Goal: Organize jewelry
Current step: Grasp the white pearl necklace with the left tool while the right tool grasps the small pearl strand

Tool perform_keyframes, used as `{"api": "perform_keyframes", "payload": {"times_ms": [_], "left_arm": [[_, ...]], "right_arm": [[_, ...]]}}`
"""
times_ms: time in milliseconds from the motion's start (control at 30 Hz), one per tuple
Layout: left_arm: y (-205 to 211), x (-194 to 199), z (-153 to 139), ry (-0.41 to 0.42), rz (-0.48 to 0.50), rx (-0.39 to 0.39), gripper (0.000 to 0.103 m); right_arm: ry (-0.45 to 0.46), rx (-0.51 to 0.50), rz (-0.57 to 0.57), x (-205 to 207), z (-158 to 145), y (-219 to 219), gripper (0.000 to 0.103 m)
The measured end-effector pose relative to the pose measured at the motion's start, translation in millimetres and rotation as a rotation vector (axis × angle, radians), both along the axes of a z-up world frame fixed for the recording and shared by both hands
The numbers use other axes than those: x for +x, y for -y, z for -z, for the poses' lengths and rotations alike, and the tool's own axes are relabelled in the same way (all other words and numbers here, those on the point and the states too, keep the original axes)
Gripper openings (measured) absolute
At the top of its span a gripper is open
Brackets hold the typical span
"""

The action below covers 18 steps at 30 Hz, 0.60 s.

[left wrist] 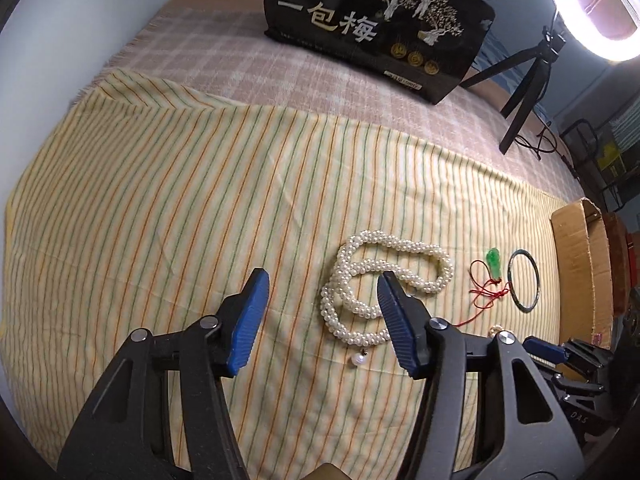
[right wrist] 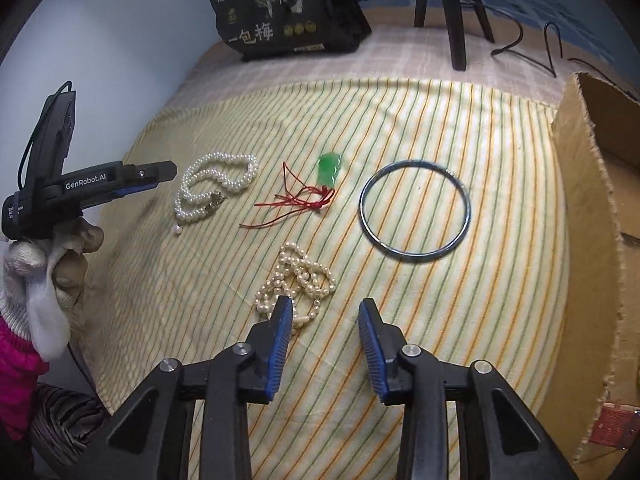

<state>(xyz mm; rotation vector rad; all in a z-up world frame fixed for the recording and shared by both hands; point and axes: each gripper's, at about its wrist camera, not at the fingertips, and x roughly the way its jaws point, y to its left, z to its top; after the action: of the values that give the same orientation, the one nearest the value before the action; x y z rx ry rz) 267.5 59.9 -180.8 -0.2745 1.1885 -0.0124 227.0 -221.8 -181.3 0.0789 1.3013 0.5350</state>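
We hold both tools low over the striped cloth (right wrist: 460,128), and neither has anything in it. The right gripper (right wrist: 325,312) stands with its jaws well apart. We judge that we keep it open because the next piece must first be chosen. Its left finger tip overlaps the near edge of the loose pearl strand (right wrist: 298,280), which lies in a small heap just ahead and a little to the left, so it is beside the gap and not inside it.

The left gripper (left wrist: 322,282) is also wide open and holds nothing. Its right finger covers a part of the thick pearl rope (left wrist: 380,280), which lies coiled on the cloth directly ahead, more toward the right finger than in the middle. Whether the finger touches the pearls, we cannot tell. One single drop pearl hangs out at the near end of this rope.

Farther on lies the green pendant (right wrist: 329,168) with its red cord (right wrist: 296,202) spread toward us, between the rope and the dark bangle (right wrist: 414,208). The bangle lies flat and apart from the others. The four pieces are spread without crossing, which we think makes each one easy to take alone.

At the right edge stands the cardboard box (right wrist: 588,184), probably the place for the jewelry. At the far end sits a black bag (right wrist: 280,12).
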Motion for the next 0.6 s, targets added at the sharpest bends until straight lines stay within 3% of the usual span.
{"api": "perform_keyframes", "payload": {"times_ms": [267,600], "left_arm": [[-1.3,6.5,11.2,-0.02,0.009,0.001,0.053],[1.2,15.2,18.8,-0.032,0.016,0.002,0.053]], "right_arm": [[-0.004,-0.026,0.029,5.2,7.0,-5.3,0.021],[0.085,-0.146,-0.044,1.8,7.0,-25.1,0.019]]}}
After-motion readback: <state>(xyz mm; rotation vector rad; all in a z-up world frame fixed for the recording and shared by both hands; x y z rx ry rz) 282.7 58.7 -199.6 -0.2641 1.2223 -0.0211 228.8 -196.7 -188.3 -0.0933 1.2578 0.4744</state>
